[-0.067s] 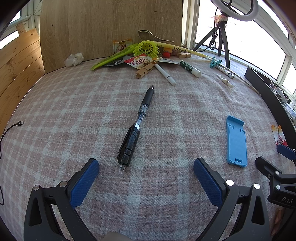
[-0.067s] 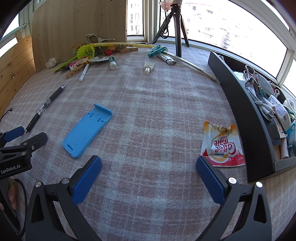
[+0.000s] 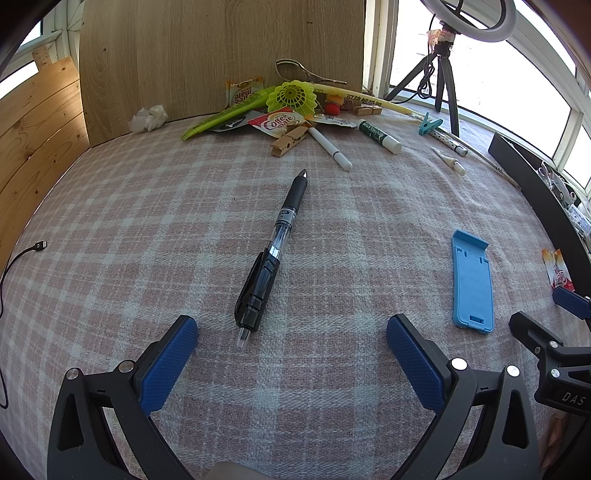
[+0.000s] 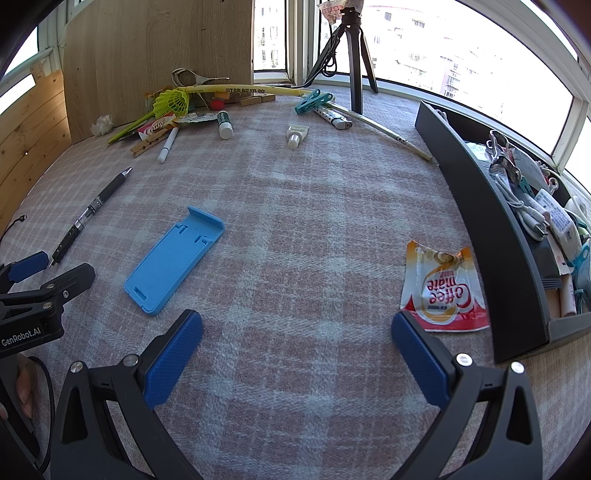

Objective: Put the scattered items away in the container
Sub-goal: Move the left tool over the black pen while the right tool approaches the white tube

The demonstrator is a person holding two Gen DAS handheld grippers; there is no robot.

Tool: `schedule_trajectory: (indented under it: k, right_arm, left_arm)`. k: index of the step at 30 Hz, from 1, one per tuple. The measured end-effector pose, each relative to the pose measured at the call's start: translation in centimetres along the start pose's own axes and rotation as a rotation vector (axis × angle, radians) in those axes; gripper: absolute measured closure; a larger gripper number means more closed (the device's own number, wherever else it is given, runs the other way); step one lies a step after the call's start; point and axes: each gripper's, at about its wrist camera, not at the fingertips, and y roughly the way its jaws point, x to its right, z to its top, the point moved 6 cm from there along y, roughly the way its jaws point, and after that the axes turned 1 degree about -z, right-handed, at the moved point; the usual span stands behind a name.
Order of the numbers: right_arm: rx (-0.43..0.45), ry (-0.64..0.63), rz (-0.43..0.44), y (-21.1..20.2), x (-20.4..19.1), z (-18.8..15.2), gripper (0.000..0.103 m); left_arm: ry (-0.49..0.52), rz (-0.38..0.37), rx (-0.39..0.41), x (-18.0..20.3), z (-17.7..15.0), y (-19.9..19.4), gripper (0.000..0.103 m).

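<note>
Black pen (image 3: 271, 251) on the cloth just ahead of the left gripper's (image 3: 291, 363) wide-spread, empty fingers (image 3: 168, 363).

Home-like sunroom or enclosed balcony w/ recording setup: checked tablecloth (image 4: 314, 221) over table, wood-plank wall (image 3: 33, 147), big windows (image 4: 461, 55) showing apartment blocks, tripod (image 4: 351, 48) w/ ring light (image 3: 469, 18).

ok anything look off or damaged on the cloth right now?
The Coffee-mate sachet beside the black container looks torn open along its top edge and crumpled, more like rubbish than a stray item. A crumpled tissue sits at the wooden board's foot. The black pen and blue phone stand look intact.
</note>
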Motion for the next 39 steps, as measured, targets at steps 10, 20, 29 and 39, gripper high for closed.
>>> schedule_trajectory:
  k: [10,20,29,39]
  right_arm:
    - [-0.019,-0.005,0.004,0.1,0.0,0.1,0.0]
    - [-0.048,0.039,0.068,-0.9,0.6,0.6,0.0]
    - [0.063,0.066,0.072,-4.5,2.0,4.2,0.001]
    - [0.171,0.056,0.06,-8.1,2.6,9.4,0.004]
  left_arm:
    - [0.007,0.003,0.0,-0.2,-0.4,-0.7,0.0]
    - [0.013,-0.004,0.018,-0.7,-0.2,-2.2,0.001]
    - [0.018,-0.03,0.082,-1.2,3.7,-5.3,0.002]
    - [0.019,-0.044,0.105,-1.3,7.5,-7.8,0.012]
